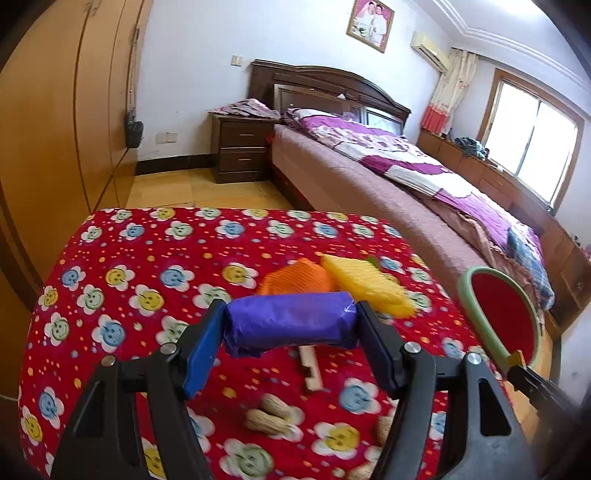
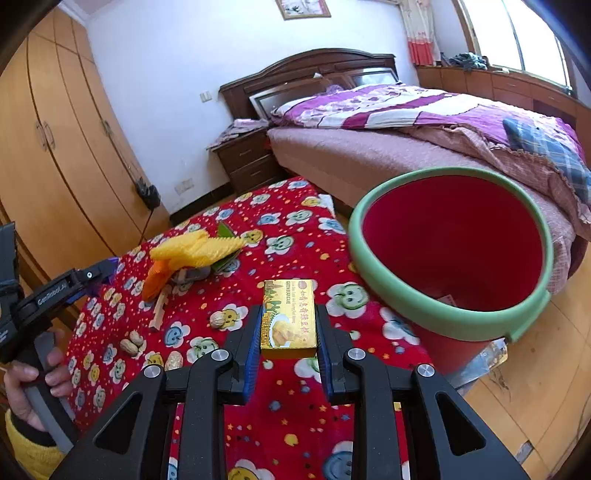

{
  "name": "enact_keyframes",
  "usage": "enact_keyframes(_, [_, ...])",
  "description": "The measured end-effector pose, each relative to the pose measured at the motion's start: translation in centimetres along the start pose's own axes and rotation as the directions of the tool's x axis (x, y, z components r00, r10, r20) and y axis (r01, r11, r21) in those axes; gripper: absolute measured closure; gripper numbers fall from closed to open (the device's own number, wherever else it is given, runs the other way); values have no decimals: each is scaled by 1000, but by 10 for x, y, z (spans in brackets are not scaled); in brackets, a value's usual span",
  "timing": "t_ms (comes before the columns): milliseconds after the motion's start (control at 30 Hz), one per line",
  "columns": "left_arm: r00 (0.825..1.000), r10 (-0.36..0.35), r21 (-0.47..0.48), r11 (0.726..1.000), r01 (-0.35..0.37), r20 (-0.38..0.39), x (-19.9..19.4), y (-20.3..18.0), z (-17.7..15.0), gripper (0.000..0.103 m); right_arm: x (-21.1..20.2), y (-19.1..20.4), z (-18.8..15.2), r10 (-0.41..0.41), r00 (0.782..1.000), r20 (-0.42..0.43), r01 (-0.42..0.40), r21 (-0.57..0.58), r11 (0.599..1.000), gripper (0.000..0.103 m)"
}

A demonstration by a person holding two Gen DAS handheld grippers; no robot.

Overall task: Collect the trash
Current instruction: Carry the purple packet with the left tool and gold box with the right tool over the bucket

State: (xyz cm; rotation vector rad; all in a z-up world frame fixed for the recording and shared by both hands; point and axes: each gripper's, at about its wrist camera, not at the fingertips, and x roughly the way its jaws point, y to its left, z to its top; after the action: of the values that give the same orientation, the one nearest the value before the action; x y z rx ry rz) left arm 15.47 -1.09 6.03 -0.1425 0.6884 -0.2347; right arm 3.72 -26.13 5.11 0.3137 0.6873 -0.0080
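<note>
Two pieces of trash are lifted now: the left claw (image 1: 291, 328) is clenched on a purple wrapper (image 1: 290, 325), and the right claw (image 2: 286, 332) grips a gold cake box (image 2: 289, 319) above the counter (image 2: 295, 424). The red bin (image 2: 452, 254) stands just right of it, with something small inside. I judge the task about half done. Left on the counter: one yellow net (image 2: 195, 249), one orange net (image 2: 159, 277), one wooden stick (image 2: 159, 310), several peanuts (image 2: 132, 343).

This is a lived-in home bedroom: a dark wooden bed (image 1: 369, 162) under a purple quilt (image 2: 406, 107), a matching nightstand (image 1: 242, 149), tall wooden wardrobes (image 2: 55, 147), a framed portrait (image 1: 370, 23) and a curtained window (image 1: 532, 140).
</note>
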Motion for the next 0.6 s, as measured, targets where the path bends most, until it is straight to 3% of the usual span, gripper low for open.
enact_keyframes(600, [989,-138,98,985,143,-51,-17,-79,-6,32,-42,-42,7,-31,994,109,26,48,999,77])
